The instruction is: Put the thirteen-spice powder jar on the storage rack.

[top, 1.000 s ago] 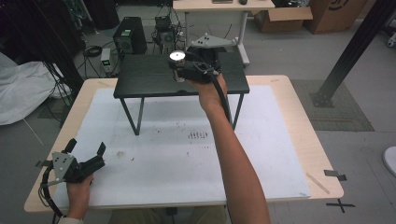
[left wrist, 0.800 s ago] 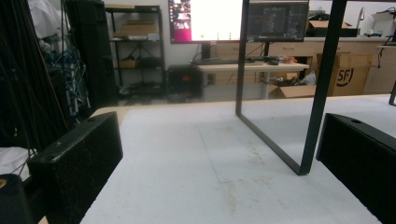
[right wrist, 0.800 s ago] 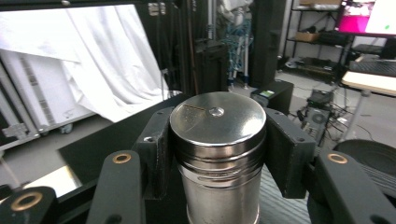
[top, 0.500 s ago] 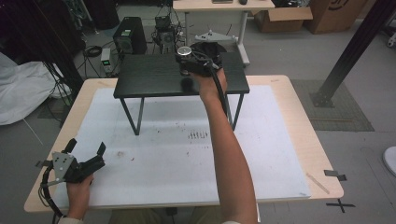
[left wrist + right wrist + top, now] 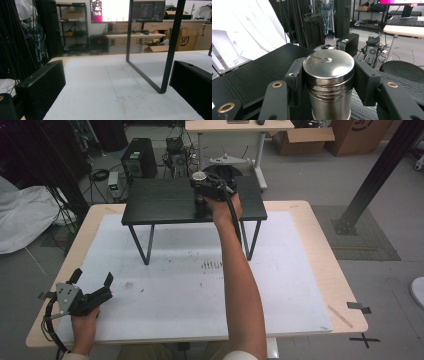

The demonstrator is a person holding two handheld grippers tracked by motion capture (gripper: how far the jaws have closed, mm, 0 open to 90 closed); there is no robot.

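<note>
Gripping a shiny metal canister (image 5: 328,82), the right tool (image 5: 328,75) is clamped on it from both sides, with the pads pressed against the upper wall just under the flat lid. The canister is held upright over the black raised shelf (image 5: 160,202), near the shelf's back edge and toward its right half; whether the base already rests on the shelf top cannot be told. In the high view the right tool (image 5: 202,185) is seen at the end of an outstretched forearm reaching across the desk (image 5: 305,265).

The left tool (image 5: 92,282) is held with its jaws spread and nothing between them, low over the white mat (image 5: 175,290), well in front of the shelf and off its left corner.

Several risks can be judged from here. The smooth round wall gives the pads little to bite on, so the canister could slip or twist if the grip were eased too soon. Were it released while still above the shelf or tilted, it could topple and roll off the back edge. A knock against the shelf could also be caused by the long reach.
</note>
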